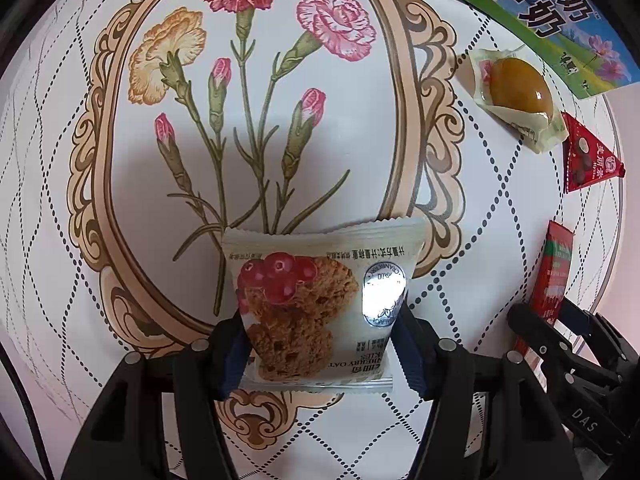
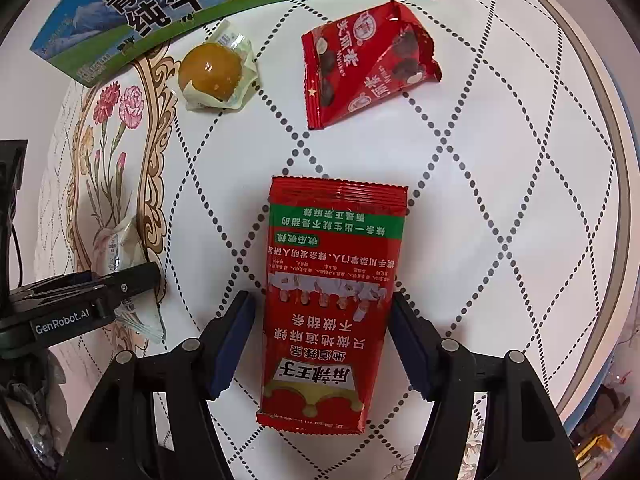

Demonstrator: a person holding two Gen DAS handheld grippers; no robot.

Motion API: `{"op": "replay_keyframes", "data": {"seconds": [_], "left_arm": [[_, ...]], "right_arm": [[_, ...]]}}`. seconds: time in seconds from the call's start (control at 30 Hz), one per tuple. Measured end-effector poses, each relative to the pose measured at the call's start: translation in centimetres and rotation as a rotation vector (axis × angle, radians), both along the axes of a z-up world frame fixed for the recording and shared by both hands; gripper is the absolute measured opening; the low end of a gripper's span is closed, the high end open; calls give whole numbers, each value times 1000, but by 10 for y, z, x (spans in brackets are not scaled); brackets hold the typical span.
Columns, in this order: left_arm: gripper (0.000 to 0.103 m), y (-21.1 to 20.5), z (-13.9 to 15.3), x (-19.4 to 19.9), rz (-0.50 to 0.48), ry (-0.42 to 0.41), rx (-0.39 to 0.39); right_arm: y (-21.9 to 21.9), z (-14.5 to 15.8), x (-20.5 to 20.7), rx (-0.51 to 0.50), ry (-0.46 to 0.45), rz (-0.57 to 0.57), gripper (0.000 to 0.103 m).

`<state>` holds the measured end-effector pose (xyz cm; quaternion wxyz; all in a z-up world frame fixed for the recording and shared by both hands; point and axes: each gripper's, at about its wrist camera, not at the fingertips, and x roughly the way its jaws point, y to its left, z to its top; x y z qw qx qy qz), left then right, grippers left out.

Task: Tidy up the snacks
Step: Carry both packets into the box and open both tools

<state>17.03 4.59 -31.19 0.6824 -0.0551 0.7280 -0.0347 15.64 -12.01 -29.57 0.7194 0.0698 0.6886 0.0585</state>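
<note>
A home dining spot: a round table (image 2: 500, 160) under a quilted carnation-print tablecloth (image 1: 248, 92), with a milk carton (image 2: 160, 12) and wrapped snacks.

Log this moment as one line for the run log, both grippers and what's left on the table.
left gripper: shut on oat cookie packet | right gripper: around red spicy strip packet, grip unclear | loose on table: wrapped egg, red chocolate bag, milk carton
</note>
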Motion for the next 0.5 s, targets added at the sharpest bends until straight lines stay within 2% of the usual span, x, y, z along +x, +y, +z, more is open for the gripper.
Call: {"op": "replay_keyframes", "data": {"seconds": [0.13,0.27,0.4,0.5], "left_arm": [[60,-1,3,0,-9,-5,10],[52,-1,9,-1,-19,-22,25],[48,-4,19,-2,-25,-25,-3],[48,-9,37,0,-34,-45,-29]], "right_arm": [[4,-1,-1,-5,-3,7,71],[8,4,-6,-13,-34,13,68],[9,15,-9,0,-61,17,59],[10,26,-6,41,-72,22,54]]}}
